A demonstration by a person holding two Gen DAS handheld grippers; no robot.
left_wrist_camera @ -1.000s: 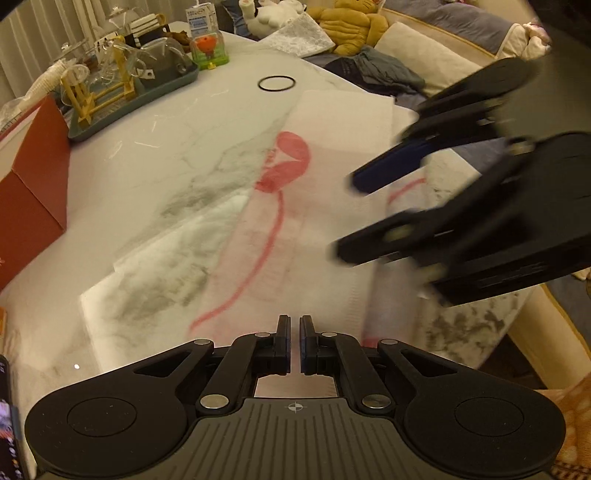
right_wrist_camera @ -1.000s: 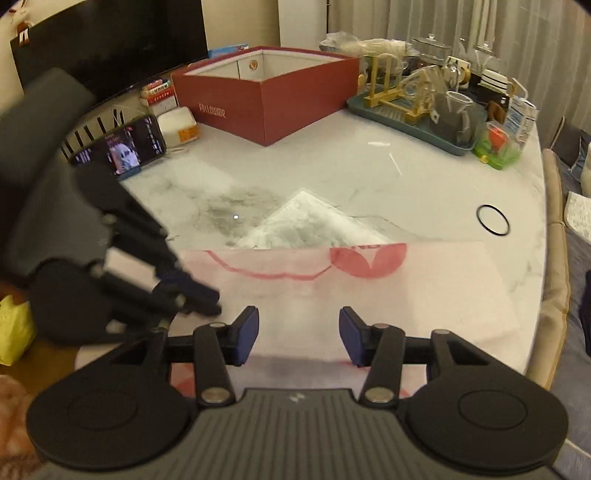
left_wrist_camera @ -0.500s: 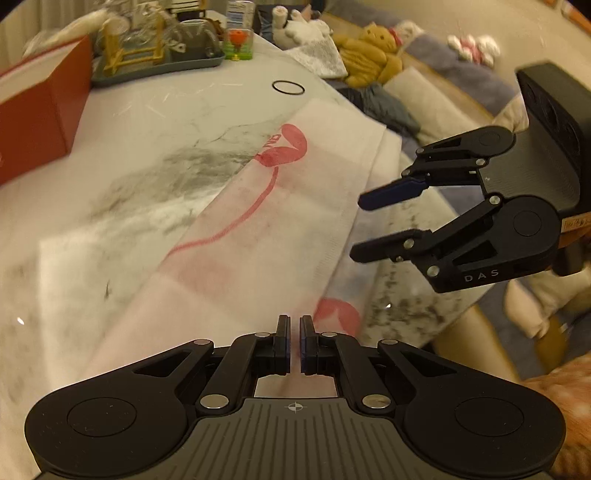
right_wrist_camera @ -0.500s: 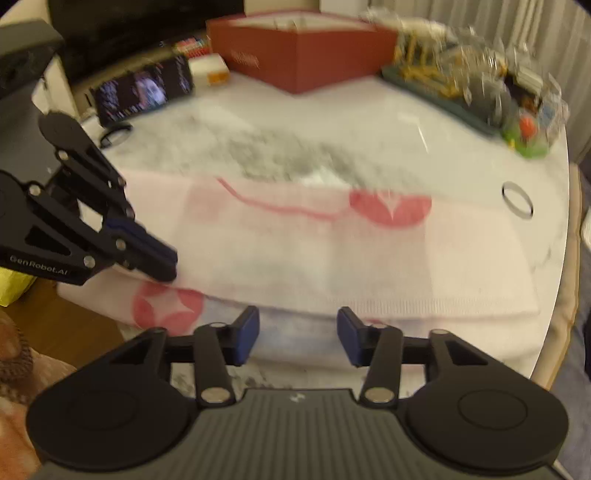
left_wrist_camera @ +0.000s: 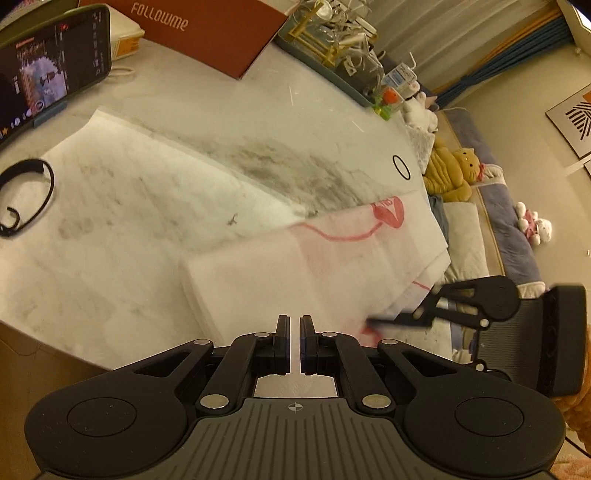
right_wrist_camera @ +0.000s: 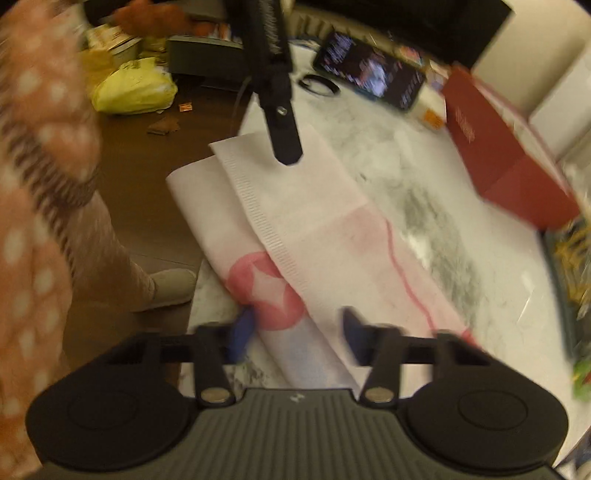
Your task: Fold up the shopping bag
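**Two layers already lapped, a long strip left to shorten**

Left wrist view: the shopping bag lies on the marble table, well on the near side of the red box, folded lengthwise into a layered strip. The left gripper hovers over its near end, jaws almost touching; whether they pinch cloth I cannot tell.

Right wrist view: the right gripper stands wide apart, empty, astride the strip. By my judgement crosswise folds remain.
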